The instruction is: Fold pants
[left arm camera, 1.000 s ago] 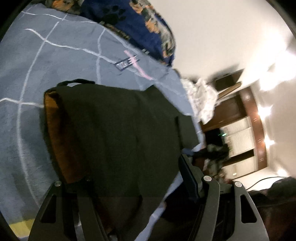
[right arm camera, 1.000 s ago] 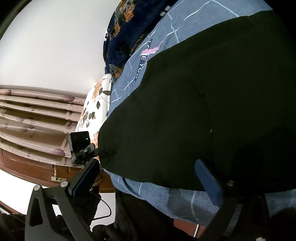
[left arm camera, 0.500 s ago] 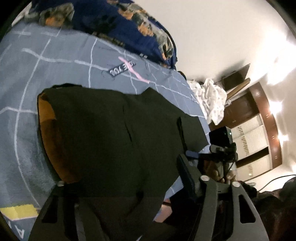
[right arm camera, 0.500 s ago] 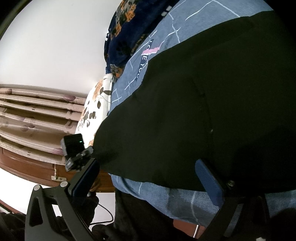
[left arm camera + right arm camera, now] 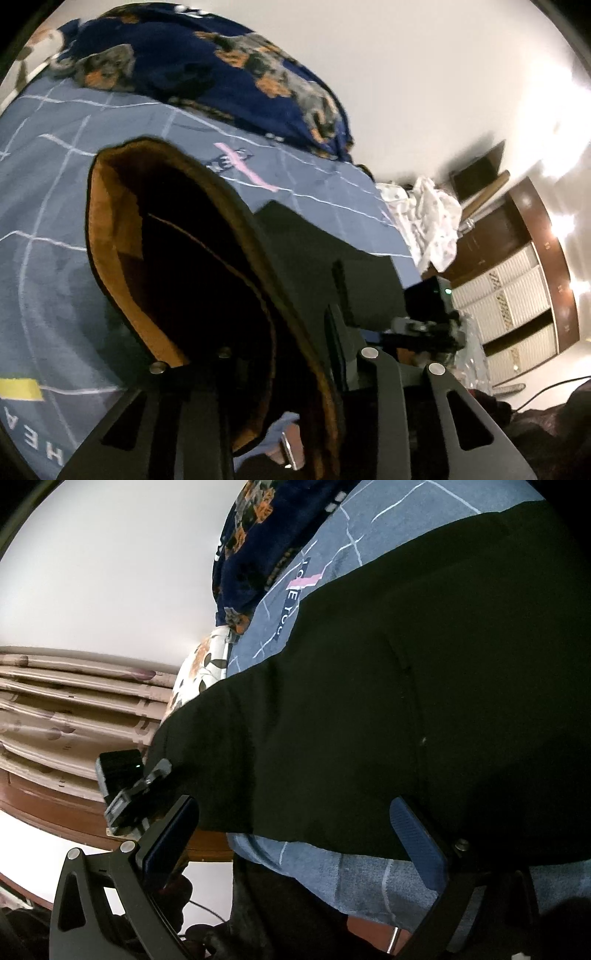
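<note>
L hand-held gripper (image 5: 280, 354) clamps pants (image 5: 207, 266) waistband edge | R hand-held gripper (image 5: 295, 834) released, at hem

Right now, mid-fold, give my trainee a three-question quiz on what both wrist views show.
1. True or false: the right gripper has its jaws shut on the pants.
2. What colour is the pants' lining in the left wrist view?
3. Which gripper has the waistband lifted: A) left gripper, B) right gripper, C) neither?

Key: 1. False; its jaws are apart at the edge of the bedspread. 2. Orange. 3. A; the fabric rises between its fingers, which look closed on it.
</note>
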`<state>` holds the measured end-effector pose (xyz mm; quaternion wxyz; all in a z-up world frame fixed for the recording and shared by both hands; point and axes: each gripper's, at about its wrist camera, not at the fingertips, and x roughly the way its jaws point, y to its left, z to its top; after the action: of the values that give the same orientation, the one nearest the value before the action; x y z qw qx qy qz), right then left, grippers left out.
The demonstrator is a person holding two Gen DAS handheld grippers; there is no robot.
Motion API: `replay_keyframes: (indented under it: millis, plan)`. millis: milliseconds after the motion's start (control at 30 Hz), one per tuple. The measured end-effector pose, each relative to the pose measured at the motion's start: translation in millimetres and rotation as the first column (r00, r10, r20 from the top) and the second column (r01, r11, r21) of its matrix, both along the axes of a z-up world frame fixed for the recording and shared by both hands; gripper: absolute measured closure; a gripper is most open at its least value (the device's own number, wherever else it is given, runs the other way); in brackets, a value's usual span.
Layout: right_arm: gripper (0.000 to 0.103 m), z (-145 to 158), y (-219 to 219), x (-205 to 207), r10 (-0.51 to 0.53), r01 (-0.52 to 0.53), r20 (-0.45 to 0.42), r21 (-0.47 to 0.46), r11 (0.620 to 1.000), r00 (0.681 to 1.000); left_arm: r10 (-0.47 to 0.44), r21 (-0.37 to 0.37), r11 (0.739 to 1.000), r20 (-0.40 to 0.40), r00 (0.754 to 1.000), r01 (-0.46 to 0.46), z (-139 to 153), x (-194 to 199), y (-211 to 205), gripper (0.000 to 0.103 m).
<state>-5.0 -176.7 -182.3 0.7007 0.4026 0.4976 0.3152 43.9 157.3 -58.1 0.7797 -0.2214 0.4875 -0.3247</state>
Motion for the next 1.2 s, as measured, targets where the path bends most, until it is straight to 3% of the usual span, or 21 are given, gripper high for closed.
replay_keyframes:
  millis: [200,333,433,567,633,700,867,967,1067,1200]
  plan:
    - [0.000,0.1,-1.2,-2.7,0.001,-0.001,0.006,0.017,1.000,1.000,-0.034,0.019,0.999,0.066,0.997,0.033,23.4,1.1,-39.9,0.072]
    - [0.000,-0.3,-8.3,-3.8,-0.016,0.015,0.006,0.077,0.997,1.000,-0.057,-0.014,0.998,0.084,0.995,0.058,30.3,8.3,-66.5,0.073]
    - [0.000,8.4,-14.3,-5.4,-0.008,0.001,0.049,0.131,0.991,0.999,-0.079,-0.012,0.997,0.090,0.993,0.081,28.9,16.1,-89.2,0.082]
    - [0.000,29.7,-9.0,-9.4,0.062,-0.077,0.166,0.086,0.993,0.984,-0.101,-0.053,0.993,0.049,0.994,0.103,15.6,30.5,-116.3,0.083]
    - [0.000,35.5,-3.9,-9.6,0.096,-0.111,0.191,0.069,0.991,0.977,-0.119,-0.049,0.991,0.055,0.991,0.122,15.4,32.8,-131.0,0.083]
    - [0.000,39.8,2.1,-9.0,0.124,-0.142,0.213,0.071,0.987,0.969,-0.166,-0.094,0.981,0.052,0.985,0.170,15.2,34.7,-146.0,0.084]
    - [0.000,36.6,12.1,-4.1,0.170,-0.186,0.220,0.052,0.981,0.961,-0.216,-0.015,0.976,0.093,0.972,0.218,20.1,38.8,-178.9,0.084]
    - [0.000,21.7,10.7,0.4,0.164,-0.174,0.171,0.046,0.984,0.972,-0.181,-0.025,0.983,0.097,0.979,0.184,23.7,42.4,-175.9,0.084]
    - [0.000,18.6,5.1,1.1,0.150,-0.166,0.168,0.087,0.982,0.974,-0.125,0.029,0.992,0.132,0.983,0.122,25.8,41.3,-157.4,0.082]
    - [0.000,20.9,7.6,0.9,0.150,-0.166,0.178,0.078,0.983,0.972,-0.051,0.080,0.996,0.091,0.995,0.044,5.0,36.1,-122.4,0.082]
